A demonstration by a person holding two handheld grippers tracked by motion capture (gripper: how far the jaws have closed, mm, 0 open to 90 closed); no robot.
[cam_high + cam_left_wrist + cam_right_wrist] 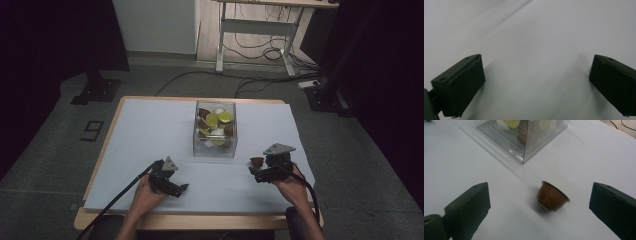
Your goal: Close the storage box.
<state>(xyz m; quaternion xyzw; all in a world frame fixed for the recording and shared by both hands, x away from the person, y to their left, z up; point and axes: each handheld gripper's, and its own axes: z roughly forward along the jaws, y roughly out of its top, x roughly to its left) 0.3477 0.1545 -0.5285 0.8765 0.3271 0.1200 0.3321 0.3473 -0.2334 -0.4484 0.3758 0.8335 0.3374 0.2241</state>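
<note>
1. Nearest the table's front edge, the left gripper (169, 184) was held low over the white sheet (150, 130), its jaws spread wide with nothing between them; in the left gripper view, bare white surface was seen between the jaws.

2. On the other side, the right gripper (256, 171) was held with its jaws likewise spread wide and pressed on nothing.

3. A single brown capsule (552, 196) was seen lying tilted on the sheet, its foil rim turned up and away and its narrow end resting low, towards the camera. It lay ahead of the right gripper's jaws, roughly in line with the gap between them but a little nearer the jaw at the right of that view, and apart from both.

4. In the high view the same capsule (257, 162) was found just beyond the right gripper's tips, touching neither jaw.

5. Farther off, a clear box (215, 150) stood near the middle of the sheet, already holding several capsules (218, 118) in brown, yellow-green and white.

6. The work was judged to be well begun: many capsules were already inside the box, while this brown one was out on the sheet, ungripped. Whether it was meant to go in or had been taken out could not be told.
</note>
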